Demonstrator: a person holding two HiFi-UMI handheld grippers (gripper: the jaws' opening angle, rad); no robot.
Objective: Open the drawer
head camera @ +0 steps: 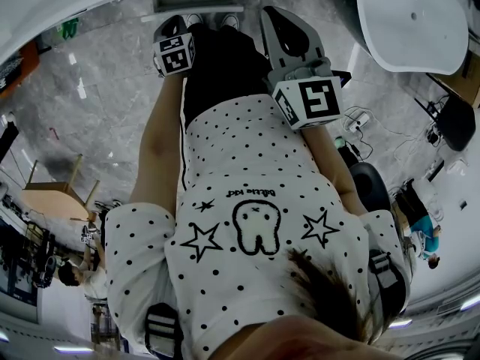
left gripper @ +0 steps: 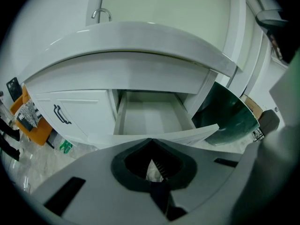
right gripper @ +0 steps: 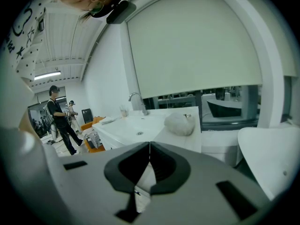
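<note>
Left tongs (left gripper: 151, 140): tips were pressed together with nothing between them, and pointed down toward the cabinet.
Right tongs (right gripper: 149, 144): tips likewise met and gripped nothing.
Drawer (left gripper: 150, 120): stood pulled out just beyond the left tongs, beneath the counter (left gripper: 140, 39), white front edge nearest.
Cabinet door (left gripper: 77, 108): was left of the drawer, shut, and bore a dark handle (left gripper: 61, 115).
Faucet (left gripper: 101, 14): rose at the counter's far side.
White bundle (right gripper: 180, 124): lay on the counter beside the basin (right gripper: 133, 128).
</note>
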